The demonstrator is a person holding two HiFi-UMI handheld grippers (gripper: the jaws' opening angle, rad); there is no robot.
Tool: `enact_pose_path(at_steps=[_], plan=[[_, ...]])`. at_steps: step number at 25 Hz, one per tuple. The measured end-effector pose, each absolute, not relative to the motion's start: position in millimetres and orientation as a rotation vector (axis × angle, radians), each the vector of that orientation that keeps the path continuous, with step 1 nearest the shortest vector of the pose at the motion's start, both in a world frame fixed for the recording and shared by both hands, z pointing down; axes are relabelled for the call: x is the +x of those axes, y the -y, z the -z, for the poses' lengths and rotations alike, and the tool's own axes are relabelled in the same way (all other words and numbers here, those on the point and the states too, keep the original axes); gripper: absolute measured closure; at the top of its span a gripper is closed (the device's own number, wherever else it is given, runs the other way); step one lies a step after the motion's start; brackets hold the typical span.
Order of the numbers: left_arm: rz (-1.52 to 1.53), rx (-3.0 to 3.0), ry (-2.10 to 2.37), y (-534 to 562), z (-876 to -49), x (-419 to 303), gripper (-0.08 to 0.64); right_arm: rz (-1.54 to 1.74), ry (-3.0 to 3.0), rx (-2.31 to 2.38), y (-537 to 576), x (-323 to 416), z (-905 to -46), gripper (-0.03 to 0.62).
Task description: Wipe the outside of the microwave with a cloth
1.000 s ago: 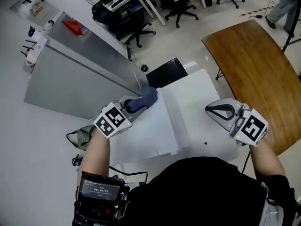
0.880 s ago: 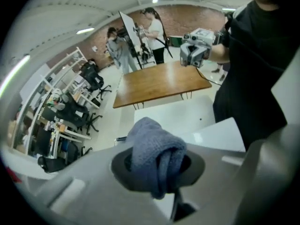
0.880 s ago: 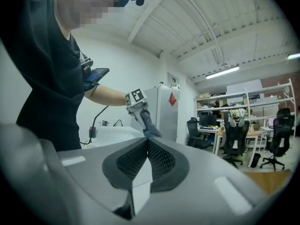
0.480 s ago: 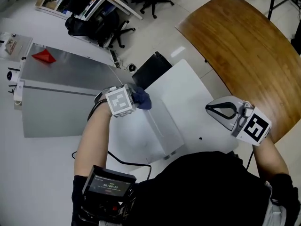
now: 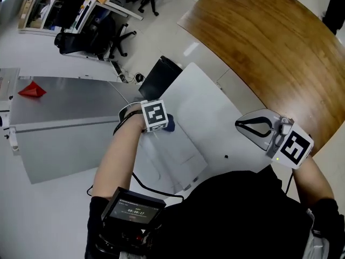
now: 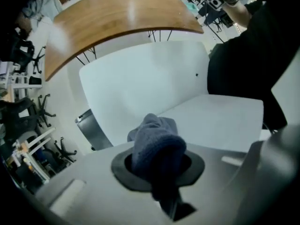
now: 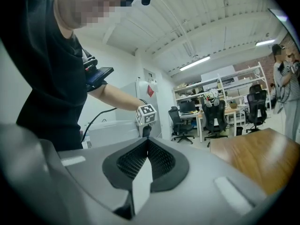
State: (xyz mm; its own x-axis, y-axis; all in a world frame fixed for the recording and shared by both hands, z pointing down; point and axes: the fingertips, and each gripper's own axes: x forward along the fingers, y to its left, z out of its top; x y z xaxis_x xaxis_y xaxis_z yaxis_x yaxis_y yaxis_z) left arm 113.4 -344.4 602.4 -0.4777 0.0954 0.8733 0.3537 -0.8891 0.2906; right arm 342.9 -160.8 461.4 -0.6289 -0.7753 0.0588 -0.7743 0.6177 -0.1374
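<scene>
Left gripper (image 5: 163,124) pinching cloth (image 6: 157,143) at microwave (image 5: 202,109) top; right gripper (image 5: 252,127) pressed together, empty, over microwave's right side.

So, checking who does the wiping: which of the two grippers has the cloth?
The left gripper: it is shut on the blue cloth, while the right gripper is shut with nothing in it.

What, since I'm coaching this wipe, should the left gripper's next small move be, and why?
Probably slide the left gripper and its clamped blue cloth across the microwave, over its white top: the cloth sits at that panel's edge, with most of the panel bare beyond it.
</scene>
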Motion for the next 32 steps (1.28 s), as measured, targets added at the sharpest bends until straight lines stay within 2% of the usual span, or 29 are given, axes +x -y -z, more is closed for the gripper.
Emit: enact_pose_path(at_steps=[6,14,17,20,24,29,32], plan=[[2.657,-1.135,0.829,348,-658,101,0.505,0.379,-2.727,-1.506,138,380,-496,0.586],[2.636,-0.916,0.889,340,-702,93,0.505,0.448,-2.674,-1.590,105,390,-516,0.586],[2.557,-1.055,0.896,327,-672,118,0.504,0.424,-2.675,-1.575,107,390,-511,0.586],[2.425,-1.296,0.839,306,-593,162,0.503,0.380,-2.687,-1.539,113,392,-498,0.586],[2.335,-1.315,0.747,296,-505,149,0.503,0.269,-2.735,-1.462,127,365,-457,0.586],[2.473,-1.194,0.752,291,-533,106,0.503,0.200,-2.765,-1.387,151,352,-446,0.586],[2.534,-1.093,0.800,286,-559,105,0.504,0.230,-2.755,-1.403,149,359,-456,0.586]])
